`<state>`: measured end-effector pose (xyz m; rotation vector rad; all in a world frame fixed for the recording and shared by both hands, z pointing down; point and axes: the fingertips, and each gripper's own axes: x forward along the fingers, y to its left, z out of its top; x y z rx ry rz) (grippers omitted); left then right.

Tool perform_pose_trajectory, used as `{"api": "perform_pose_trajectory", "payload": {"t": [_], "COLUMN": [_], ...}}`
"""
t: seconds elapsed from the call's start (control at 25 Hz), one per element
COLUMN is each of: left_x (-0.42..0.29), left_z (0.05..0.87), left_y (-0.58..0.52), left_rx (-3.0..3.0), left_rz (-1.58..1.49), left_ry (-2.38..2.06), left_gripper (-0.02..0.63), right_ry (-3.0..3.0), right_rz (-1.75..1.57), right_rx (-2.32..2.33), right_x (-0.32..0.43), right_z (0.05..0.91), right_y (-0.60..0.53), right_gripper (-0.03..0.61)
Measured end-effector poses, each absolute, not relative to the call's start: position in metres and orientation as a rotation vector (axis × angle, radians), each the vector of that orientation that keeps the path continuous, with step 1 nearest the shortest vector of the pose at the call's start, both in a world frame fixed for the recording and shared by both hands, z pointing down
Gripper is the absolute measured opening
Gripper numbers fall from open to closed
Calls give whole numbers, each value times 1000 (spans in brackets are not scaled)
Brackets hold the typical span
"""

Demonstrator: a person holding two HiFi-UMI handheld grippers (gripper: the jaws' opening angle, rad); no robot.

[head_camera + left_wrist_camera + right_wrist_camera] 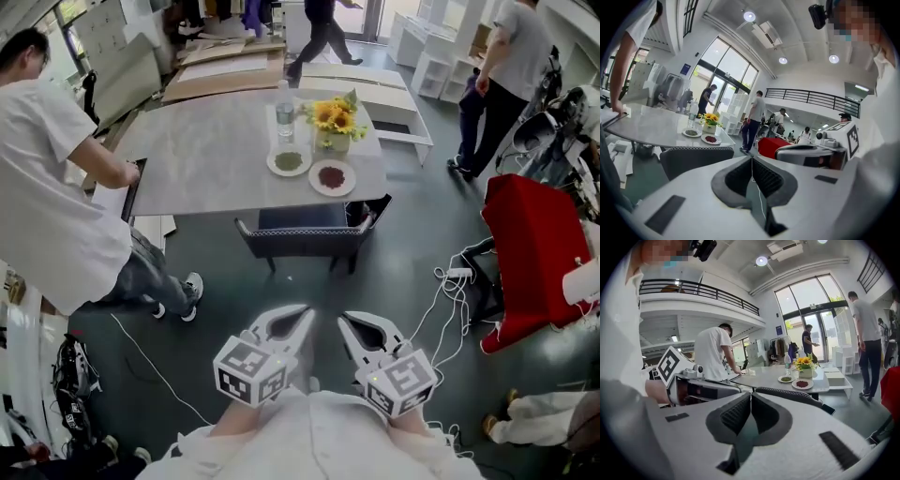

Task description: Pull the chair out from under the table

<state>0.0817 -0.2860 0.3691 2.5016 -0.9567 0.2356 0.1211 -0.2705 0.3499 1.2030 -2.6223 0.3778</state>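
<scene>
You hold the left gripper [302, 314] and the right gripper [345, 321] side by side, low and close to your body, both pointing across the dark floor [394, 253] toward the chair [305, 232]. Each gripper's own view shows its jaws pressed together with nothing between them. The chair is well apart from both grippers. It stands at the near edge of the table [206, 150], toward the near right corner, with its seat tucked under the top, its dark back just outside that edge and facing you, and its legs on the floor. On the table near that same corner sit a plate of green stuff [289, 162] and a plate of red stuff [332, 177], close beside each other. Just behind them stand a clear bottle [284, 111] and a vase of sunflowers [335, 122]. A person in a white shirt [47, 187] leans over the table's left edge, one hand on a dark tablet [132, 190] that lies there. To the right of the chair, white cables [448, 292] trail over the floor beside a red cover [534, 248]. Other people stand or walk beyond the far side of the table.
</scene>
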Motion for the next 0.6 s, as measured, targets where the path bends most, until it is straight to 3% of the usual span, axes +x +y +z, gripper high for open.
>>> {"api": "perform_pose_trajectory", "payload": {"t": [0.6], "left_x": [51], "left_z": [387], "left_y": [-424], "left_rx": [2534], "left_rz": [400], "left_ry": [-894], "left_gripper": [17], "right_ry": [-2587], "right_rz": [339], "right_rx": [1104], "right_x": [93], "right_z": [358], "right_y": [-414], "right_gripper": [5]}}
